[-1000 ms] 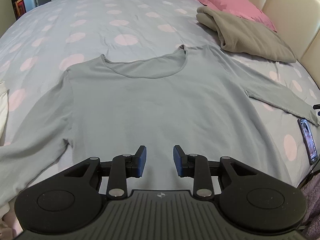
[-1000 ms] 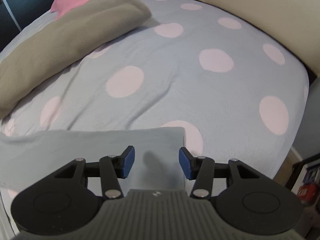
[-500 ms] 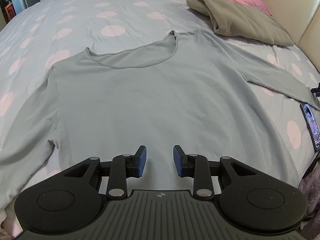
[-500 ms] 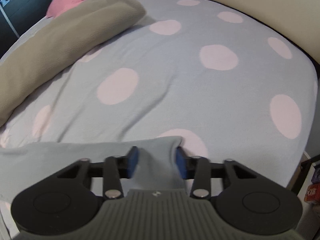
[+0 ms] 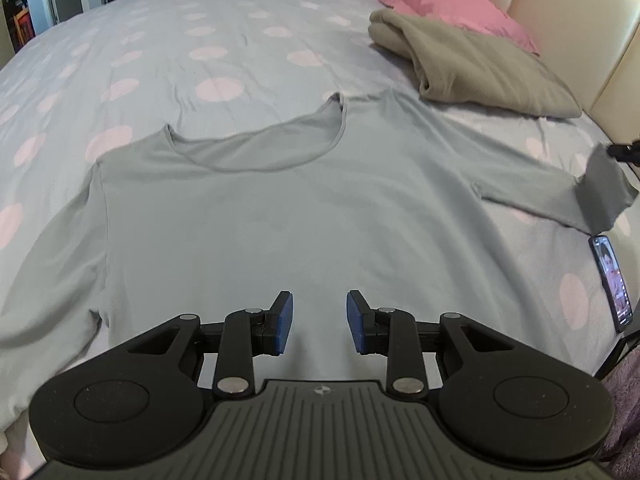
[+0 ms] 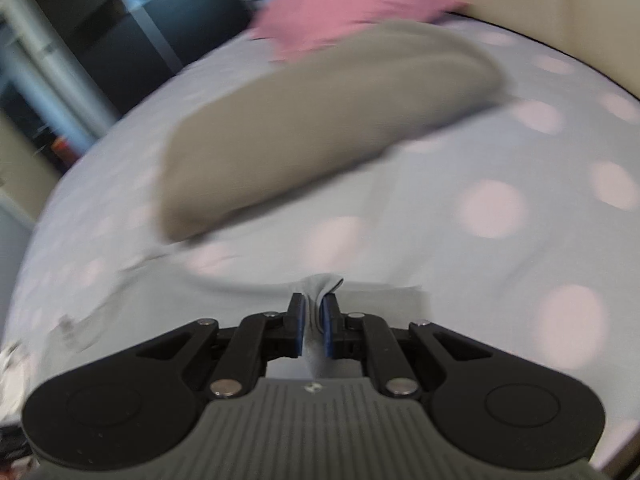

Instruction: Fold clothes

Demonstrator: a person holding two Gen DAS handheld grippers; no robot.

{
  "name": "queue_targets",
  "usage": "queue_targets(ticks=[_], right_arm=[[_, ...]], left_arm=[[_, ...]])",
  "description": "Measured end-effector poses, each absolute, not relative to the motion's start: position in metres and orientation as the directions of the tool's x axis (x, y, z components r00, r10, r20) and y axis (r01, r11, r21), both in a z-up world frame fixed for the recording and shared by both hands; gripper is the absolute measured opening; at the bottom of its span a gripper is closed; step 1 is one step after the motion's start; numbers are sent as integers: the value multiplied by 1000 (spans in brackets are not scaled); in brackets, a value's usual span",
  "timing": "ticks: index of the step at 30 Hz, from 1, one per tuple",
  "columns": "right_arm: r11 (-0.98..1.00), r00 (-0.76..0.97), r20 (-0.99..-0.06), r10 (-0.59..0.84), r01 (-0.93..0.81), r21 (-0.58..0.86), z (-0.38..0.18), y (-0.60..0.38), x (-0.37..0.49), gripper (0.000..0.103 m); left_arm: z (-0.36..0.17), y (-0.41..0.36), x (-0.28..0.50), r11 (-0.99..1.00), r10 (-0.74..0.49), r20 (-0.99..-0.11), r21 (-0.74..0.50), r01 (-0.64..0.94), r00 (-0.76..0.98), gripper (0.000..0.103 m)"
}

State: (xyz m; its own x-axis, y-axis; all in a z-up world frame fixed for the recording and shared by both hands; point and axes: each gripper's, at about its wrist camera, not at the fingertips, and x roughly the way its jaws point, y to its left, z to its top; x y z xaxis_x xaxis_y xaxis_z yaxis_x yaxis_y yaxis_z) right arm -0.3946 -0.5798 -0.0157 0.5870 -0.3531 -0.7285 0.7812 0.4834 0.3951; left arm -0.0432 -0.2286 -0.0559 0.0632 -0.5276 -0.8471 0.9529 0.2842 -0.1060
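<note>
Left-wrist and right-wrist views. The one grey long-sleeved shirt [image 5: 288, 216] lies flat, front up, on the bed [image 5: 168, 52], its neckline away from me and its hem just beneath my left hand-held gripper [image 5: 319, 322]. That gripper hovers above the hem with its blue pads spread and nothing between them. My right hand-held gripper [image 6: 313, 330] has just been closing, and its pads now pinch the cuff of the shirt's sleeve [image 5: 600, 192]; a tuft of grey cloth stands up between them. In the left-wrist view the sleeve end is lifted clear of the bedcover at the far right edge. The right-wrist view is smeared by motion, so the cloth below the pads reads, as far as I can tell, as the same sleeve. Counted: one shirt, one folded tan garment [image 5: 472, 68] beyond the shirt's shoulder, one pink pillow [image 5: 432, 4] behind it, one phone [image 5: 612, 284] on the bed near the lifted sleeve, two hand-held grippers.
</note>
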Motion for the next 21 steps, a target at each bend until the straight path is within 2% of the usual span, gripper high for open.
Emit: queue_targets(ticks=[5,10,13,18,21], right_arm=[[635,705,-681,-199,622,459,5,-533,-325,11],[747,745,-666,-49,470,471,13,-479,-260,11],[784,736,-676,27,404,471,8,-456,-227,11],[815,681,-725,106,358,456,-17,-426,-182,11],[827,632,-763,134,353,438,-41,-416,-162,11]], left_arm=[[-45,-226,-45,273,-568,-821,-130,953,51,27],[-30,-220,-46,206,-658,-752,-236,950,-44,27],[-22,-218,-48,159,-693,-715,-278,947,-94,29],[-28,-224,-53,152,-675,-731,-275,950,-103,31],[-42,-228,-53,162,-659,-739,-317,934,-137,33]])
